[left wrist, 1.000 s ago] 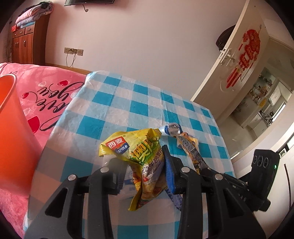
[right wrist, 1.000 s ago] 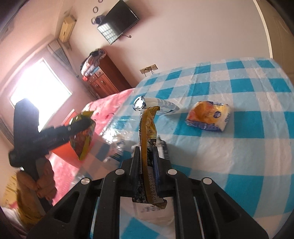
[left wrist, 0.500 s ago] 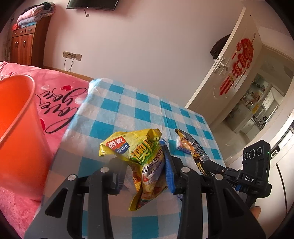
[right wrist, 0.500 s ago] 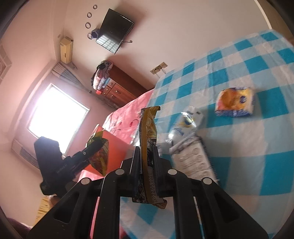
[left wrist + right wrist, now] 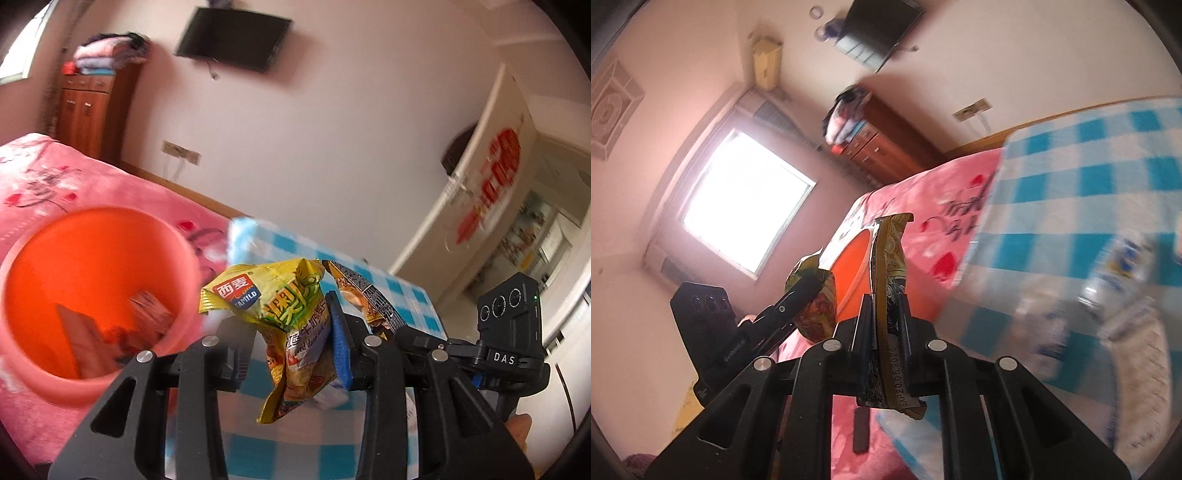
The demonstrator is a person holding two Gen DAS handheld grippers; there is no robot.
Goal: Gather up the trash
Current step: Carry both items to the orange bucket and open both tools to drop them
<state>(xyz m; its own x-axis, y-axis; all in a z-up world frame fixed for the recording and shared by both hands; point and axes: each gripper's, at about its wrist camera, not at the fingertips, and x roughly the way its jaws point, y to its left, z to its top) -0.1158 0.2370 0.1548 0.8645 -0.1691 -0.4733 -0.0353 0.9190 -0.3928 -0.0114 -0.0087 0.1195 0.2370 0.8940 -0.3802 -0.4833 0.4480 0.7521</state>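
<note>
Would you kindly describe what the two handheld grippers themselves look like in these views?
Both are matte black plastic with triangular cut-outs in the finger arms and round silver pivot bolts. The left gripper has blue pads on its fingers. The right gripper is of the same build, with dark pads. Each carries a black box with three round lenses; one reads "DAS", the other "GenRobot". No sleeves or cables show.

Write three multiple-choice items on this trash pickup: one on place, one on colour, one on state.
1. Where does the bucket stand?
A. on the pink blanket
B. on the checked tablecloth
C. on the wooden cabinet

2. What colour is the bucket?
A. blue
B. orange
C. white

3. What does the left gripper hold?
A. nothing
B. a bottle
C. a yellow snack bag

Answers: 1 A, pink blanket surrounds its base. 2 B, its wall is orange. 3 C, the bag hangs clamped between the fingers.
</note>
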